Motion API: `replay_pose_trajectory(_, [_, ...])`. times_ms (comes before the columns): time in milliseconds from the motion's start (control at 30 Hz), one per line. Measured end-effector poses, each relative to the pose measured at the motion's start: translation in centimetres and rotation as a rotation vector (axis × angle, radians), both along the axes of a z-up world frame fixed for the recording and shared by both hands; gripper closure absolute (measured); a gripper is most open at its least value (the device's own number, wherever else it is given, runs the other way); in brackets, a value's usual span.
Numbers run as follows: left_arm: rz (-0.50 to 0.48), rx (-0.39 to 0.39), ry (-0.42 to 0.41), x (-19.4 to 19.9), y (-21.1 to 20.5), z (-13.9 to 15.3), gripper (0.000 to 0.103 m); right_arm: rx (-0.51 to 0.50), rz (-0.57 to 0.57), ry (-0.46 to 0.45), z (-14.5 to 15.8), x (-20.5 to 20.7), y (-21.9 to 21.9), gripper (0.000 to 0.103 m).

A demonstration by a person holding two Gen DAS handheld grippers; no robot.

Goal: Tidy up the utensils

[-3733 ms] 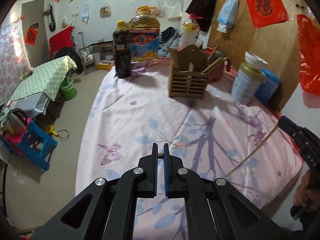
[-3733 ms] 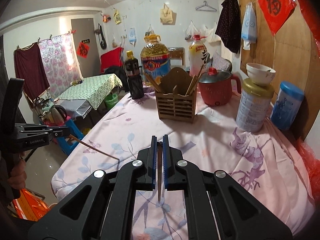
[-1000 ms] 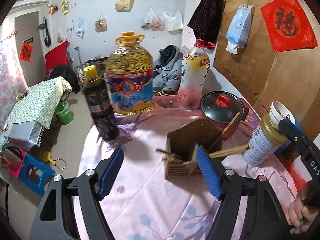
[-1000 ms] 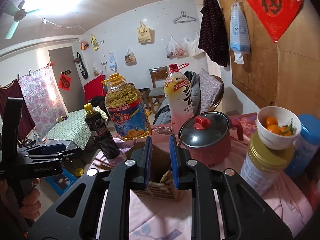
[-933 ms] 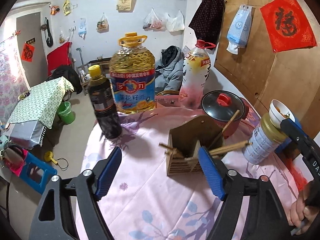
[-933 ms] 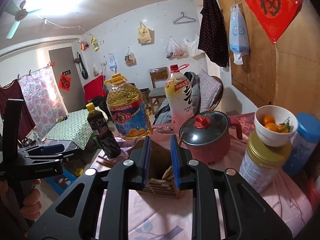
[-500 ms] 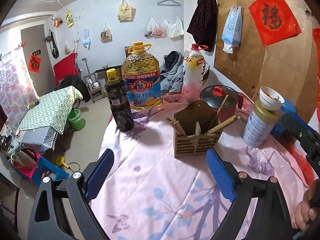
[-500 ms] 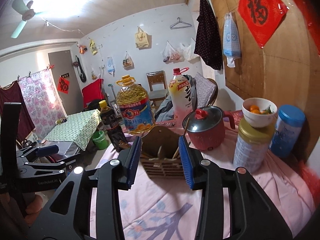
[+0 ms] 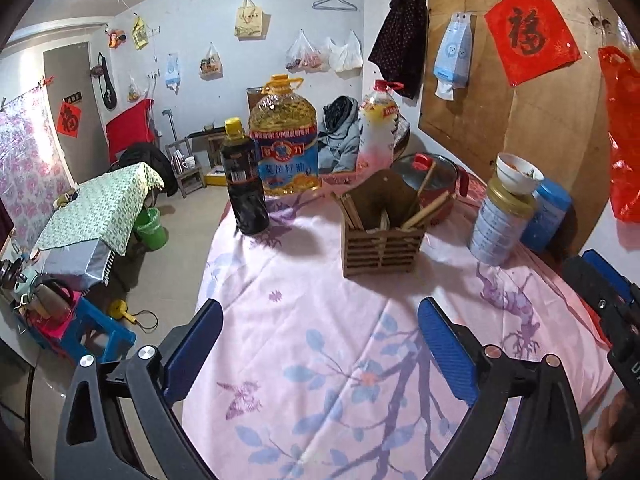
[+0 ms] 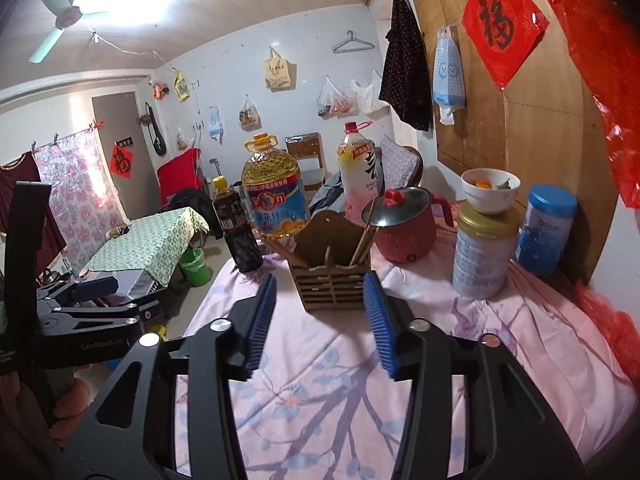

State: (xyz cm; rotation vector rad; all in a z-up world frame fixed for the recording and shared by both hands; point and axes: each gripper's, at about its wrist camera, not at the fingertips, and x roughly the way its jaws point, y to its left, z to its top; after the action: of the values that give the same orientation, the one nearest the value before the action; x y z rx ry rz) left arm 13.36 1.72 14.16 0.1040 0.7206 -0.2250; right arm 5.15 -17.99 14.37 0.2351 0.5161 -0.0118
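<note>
A wooden slatted utensil holder stands on the pink floral tablecloth, with several wooden chopsticks leaning in it. It also shows in the right wrist view with chopsticks sticking up. My left gripper is open wide and empty, well short of the holder. My right gripper is open and empty, just in front of the holder. The right gripper also shows at the right edge of the left wrist view, and the left gripper at the left of the right wrist view.
Behind the holder stand a dark sauce bottle, a big oil jug, a drink bottle and a red pot. A tin with a bowl on top and a blue canister stand right. The table's left edge drops to the floor.
Both grippers held chopsticks shut 3.7 s ago; now both are open and empty. Over the last second both pulled back from the holder, and the jaws opened wider.
</note>
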Motion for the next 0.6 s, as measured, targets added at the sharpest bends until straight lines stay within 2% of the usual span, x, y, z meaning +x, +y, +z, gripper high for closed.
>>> replay_pose_trajectory(233, [0.043, 0.000, 0.010, -2.0, -0.9, -0.5, 0.007, 0.006, 0.064, 0.002, -0.3, -0.2, -0.8, 0.053])
replay_pose_trajectory(433, [0.131, -0.036, 0.058, -2.2, -3.3, -1.7, 0.007, 0.008, 0.134, 0.009, -0.8, 0.1, -3.9, 0.053])
replay_pose_trajectory(600, [0.205, -0.029, 0.092, -2.9, -6.4, -3.1, 0.007, 0.025, 0.193, 0.040, -2.1, 1.2, -7.3, 0.051])
